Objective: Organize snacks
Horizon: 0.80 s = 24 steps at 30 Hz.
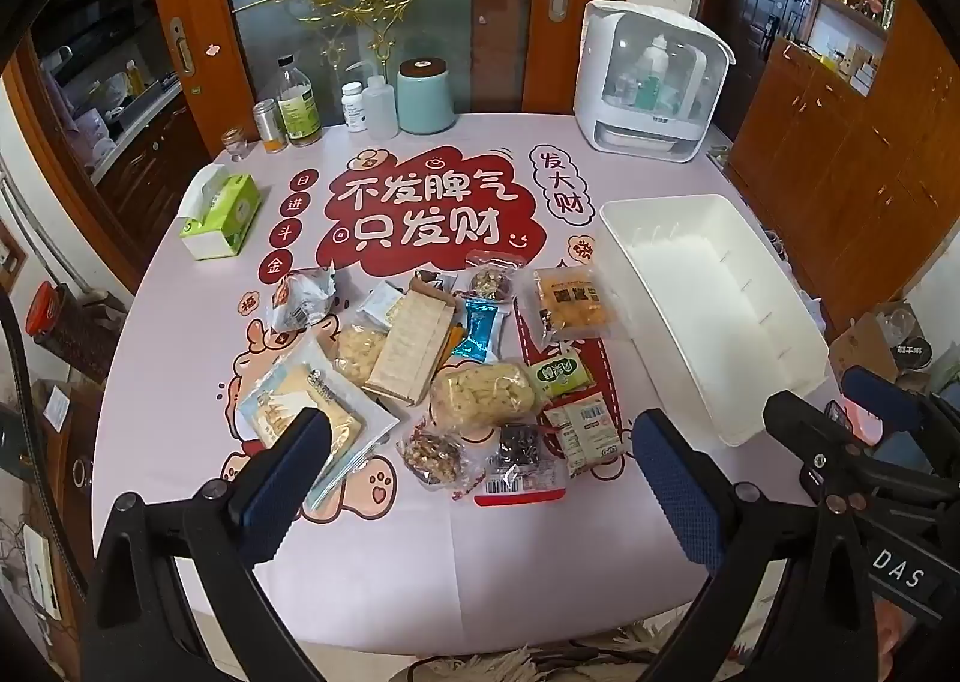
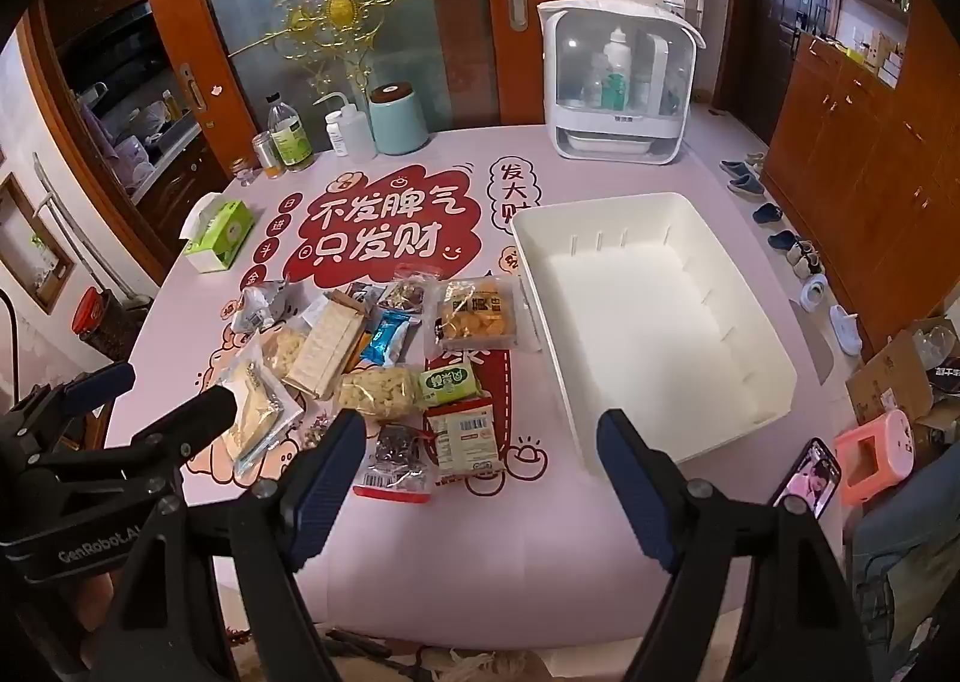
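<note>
Several snack packets lie in a pile on the pink tablecloth: a long cracker pack (image 1: 411,349) (image 2: 324,349), a blue wrapper (image 1: 478,331) (image 2: 384,337), an orange-yellow pack (image 1: 567,304) (image 2: 477,316), a green packet (image 1: 558,376) (image 2: 447,385) and a puffed-snack bag (image 1: 483,394) (image 2: 378,394). An empty white bin (image 1: 714,310) (image 2: 654,322) stands to their right. My left gripper (image 1: 480,481) is open and empty, above the table's near edge in front of the pile. My right gripper (image 2: 480,487) is open and empty, near the bin's front corner.
A green tissue box (image 1: 222,217) (image 2: 219,235) sits at the left. Bottles, a teal canister (image 1: 426,96) (image 2: 399,120) and a white appliance (image 1: 651,81) (image 2: 618,81) line the table's far edge. A phone (image 2: 807,478) and pink stool (image 2: 876,454) are at right, below the table.
</note>
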{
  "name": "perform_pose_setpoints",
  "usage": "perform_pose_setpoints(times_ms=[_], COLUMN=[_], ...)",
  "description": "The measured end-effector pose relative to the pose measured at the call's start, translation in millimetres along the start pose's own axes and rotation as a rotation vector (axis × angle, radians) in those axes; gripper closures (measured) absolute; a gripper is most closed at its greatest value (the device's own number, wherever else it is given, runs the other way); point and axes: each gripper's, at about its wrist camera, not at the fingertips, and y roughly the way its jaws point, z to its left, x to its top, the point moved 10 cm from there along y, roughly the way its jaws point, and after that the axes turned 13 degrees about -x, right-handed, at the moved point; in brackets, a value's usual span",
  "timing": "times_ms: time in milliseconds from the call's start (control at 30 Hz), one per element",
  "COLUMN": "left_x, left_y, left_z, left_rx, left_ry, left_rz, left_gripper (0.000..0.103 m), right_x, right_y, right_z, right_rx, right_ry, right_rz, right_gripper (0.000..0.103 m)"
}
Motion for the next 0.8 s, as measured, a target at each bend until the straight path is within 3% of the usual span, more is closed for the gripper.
perform_pose_setpoints(times_ms=[800], left_x=[-0.4], left_y=[4.1], left_z=[-2.8], left_rx=[-0.002], left_ry=[-0.006], left_rz=[0.013], left_gripper=[0.003], right_x=[-4.0], right_y=[0.4], right_z=[0.2], right_rx=[-0.007], right_ry=[-0.004], right_rz=[0.005], right_gripper=[0.023])
